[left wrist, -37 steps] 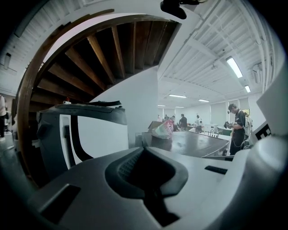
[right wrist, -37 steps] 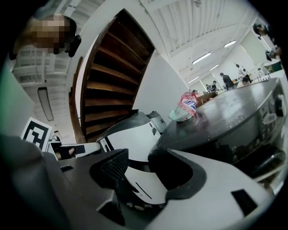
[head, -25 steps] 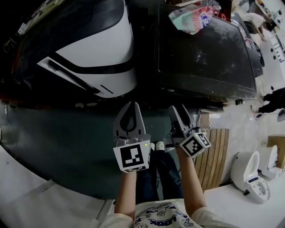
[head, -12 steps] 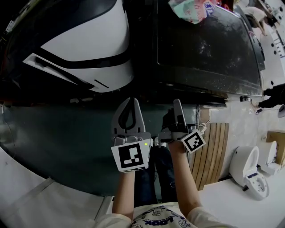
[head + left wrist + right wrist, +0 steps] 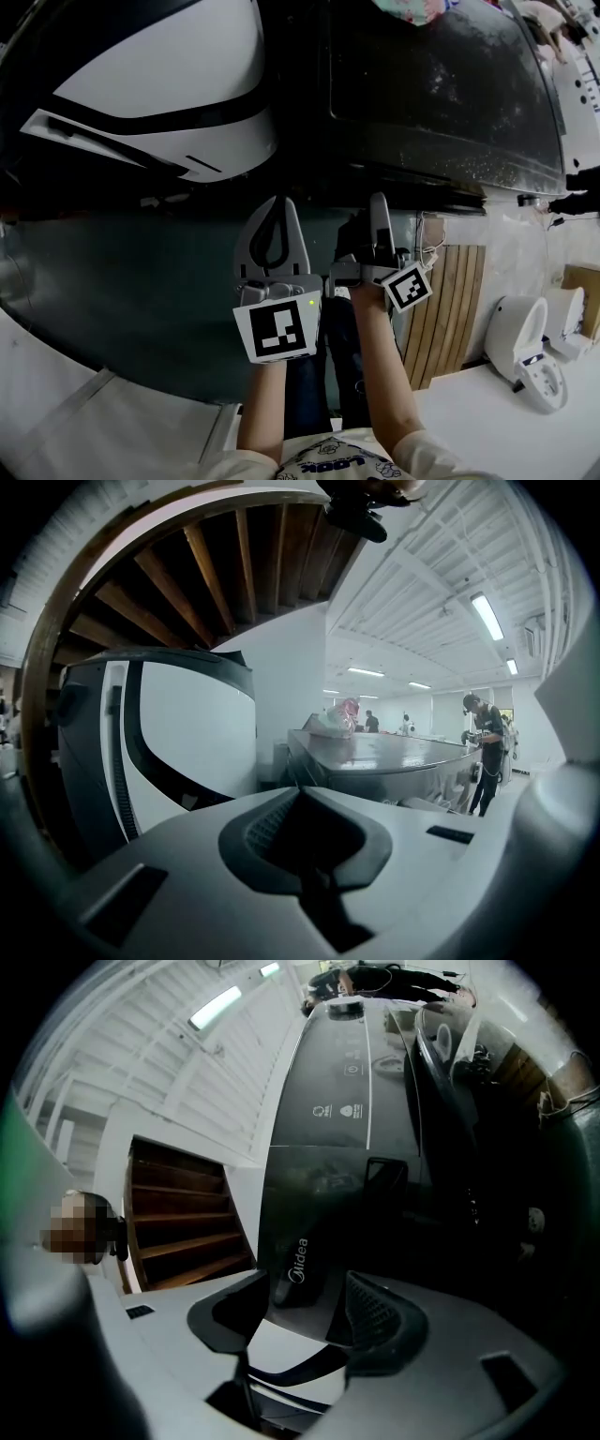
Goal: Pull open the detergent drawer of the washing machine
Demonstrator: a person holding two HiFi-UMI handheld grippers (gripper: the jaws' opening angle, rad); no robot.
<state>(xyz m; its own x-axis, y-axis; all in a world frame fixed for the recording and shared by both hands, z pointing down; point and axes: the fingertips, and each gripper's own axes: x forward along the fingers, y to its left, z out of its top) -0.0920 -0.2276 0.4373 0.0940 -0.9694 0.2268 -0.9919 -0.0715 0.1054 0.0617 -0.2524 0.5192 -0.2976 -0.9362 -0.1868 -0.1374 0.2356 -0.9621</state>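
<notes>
The dark grey washing machine (image 5: 441,84) fills the upper right of the head view. In the right gripper view its control panel (image 5: 342,1101) shows pale icons, and lower down is a dark front piece with a Midea logo (image 5: 298,1260). I cannot tell which part is the detergent drawer. My right gripper (image 5: 378,214) is turned on its side, close to the machine's front edge. It is open, and the logo piece shows in the gap (image 5: 302,1290) without touching the pads. My left gripper (image 5: 276,208) hangs beside it, shut and empty (image 5: 305,850).
A white-and-black machine (image 5: 159,84) stands left of the washer. A colourful bag (image 5: 412,9) lies on the washer's top. A slatted wooden board (image 5: 450,309) and white toilets (image 5: 530,347) are at the right. A wooden staircase (image 5: 187,1222) rises behind. A person (image 5: 487,752) stands far off.
My right gripper has rolled onto its side and moved up toward the washer's front edge. The left gripper has barely moved. The head view has shifted closer over the machines.
</notes>
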